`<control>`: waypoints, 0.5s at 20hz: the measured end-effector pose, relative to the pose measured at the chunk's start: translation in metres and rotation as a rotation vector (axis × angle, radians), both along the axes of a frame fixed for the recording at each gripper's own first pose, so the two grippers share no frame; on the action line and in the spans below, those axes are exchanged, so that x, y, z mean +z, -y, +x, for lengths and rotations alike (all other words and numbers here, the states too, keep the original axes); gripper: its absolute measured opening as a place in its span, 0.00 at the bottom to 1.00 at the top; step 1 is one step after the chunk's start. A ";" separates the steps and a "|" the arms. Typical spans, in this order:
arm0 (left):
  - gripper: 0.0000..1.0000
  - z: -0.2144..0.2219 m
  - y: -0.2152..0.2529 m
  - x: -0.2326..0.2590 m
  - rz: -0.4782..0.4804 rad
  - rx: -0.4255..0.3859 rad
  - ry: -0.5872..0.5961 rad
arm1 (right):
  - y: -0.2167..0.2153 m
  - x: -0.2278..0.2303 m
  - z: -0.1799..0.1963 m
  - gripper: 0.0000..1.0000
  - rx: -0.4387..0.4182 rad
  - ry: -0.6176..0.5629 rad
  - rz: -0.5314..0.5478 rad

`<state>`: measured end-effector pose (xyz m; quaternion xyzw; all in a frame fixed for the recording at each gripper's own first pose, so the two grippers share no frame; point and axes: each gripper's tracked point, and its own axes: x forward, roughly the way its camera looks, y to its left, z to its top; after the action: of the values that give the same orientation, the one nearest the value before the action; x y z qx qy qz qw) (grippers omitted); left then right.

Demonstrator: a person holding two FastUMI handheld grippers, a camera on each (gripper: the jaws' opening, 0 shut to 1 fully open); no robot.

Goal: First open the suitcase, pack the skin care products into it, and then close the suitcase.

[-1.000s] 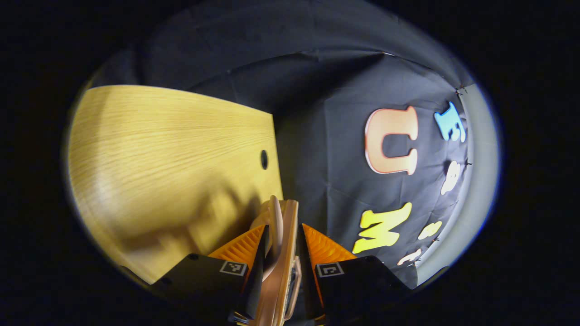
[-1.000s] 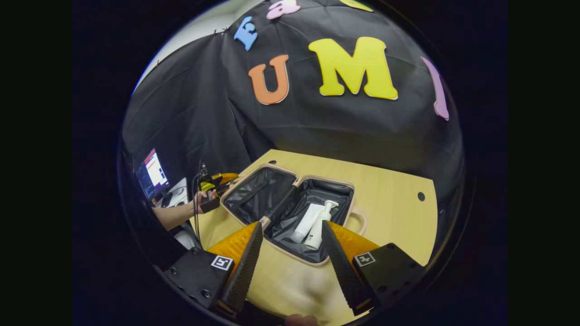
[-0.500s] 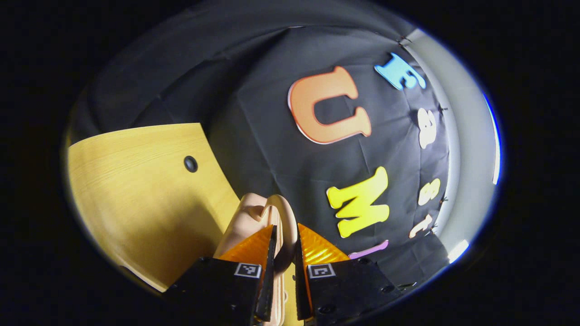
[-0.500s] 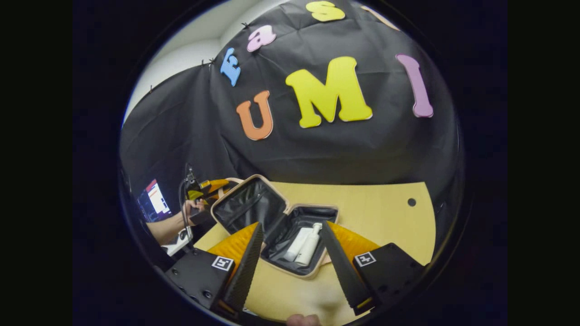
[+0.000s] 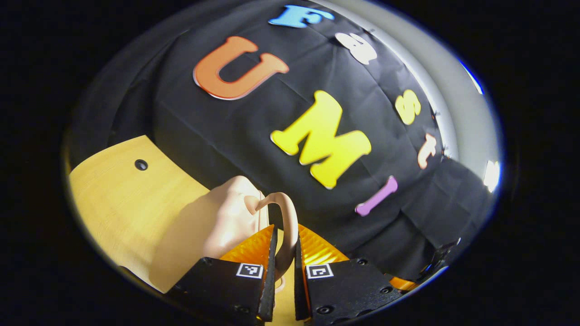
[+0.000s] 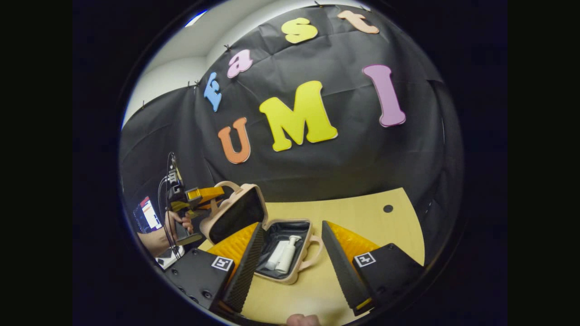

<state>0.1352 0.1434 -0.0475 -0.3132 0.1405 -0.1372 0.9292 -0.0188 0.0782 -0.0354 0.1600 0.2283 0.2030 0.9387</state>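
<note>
Since a second ago the suitcase lid has been swung up from lying flat open to well past half raised, tilted over the lower shell. The suitcase sits on the table, with two white skin care products lying side by side inside the lower shell, their long axes running roughly away from the right camera. The lid is carried by its handle, on which the left hand-held gripper is clamped, both fingers pressed on the loop. In the right gripper view that gripper and the hand holding it are seen at the lid's left side. The right hand-held gripper is held with fingers wide apart, gripping nothing, above the table just in front of the lower shell.

Closing is judged under way. The lid's free edge lies left of and above the lower shell; the remaining arc is rightward and down onto it. The left arm is the nearer and already holds the lid.
</note>
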 end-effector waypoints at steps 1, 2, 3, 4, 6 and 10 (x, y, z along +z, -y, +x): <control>0.20 0.000 0.021 -0.009 0.051 -0.014 -0.010 | 0.012 0.000 0.000 0.78 -0.017 0.001 -0.003; 0.20 0.002 0.039 -0.019 0.108 -0.012 -0.021 | 0.026 0.002 -0.002 0.78 -0.032 0.001 -0.008; 0.20 0.002 0.053 -0.028 0.159 -0.001 -0.022 | 0.038 0.000 -0.004 0.78 -0.048 -0.001 -0.016; 0.20 0.002 0.068 -0.037 0.203 0.004 -0.021 | 0.051 -0.001 -0.006 0.78 -0.063 -0.004 -0.030; 0.20 -0.001 0.097 -0.059 0.274 -0.032 -0.043 | 0.076 -0.002 -0.011 0.78 -0.096 -0.007 -0.058; 0.20 0.008 0.141 -0.120 0.410 -0.081 -0.110 | 0.118 -0.013 -0.027 0.78 -0.160 -0.042 -0.083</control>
<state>0.1431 0.0024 -0.1675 -0.1185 0.2283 -0.1258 0.9581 -0.0458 -0.0394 -0.0484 0.1427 0.2428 0.1144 0.9527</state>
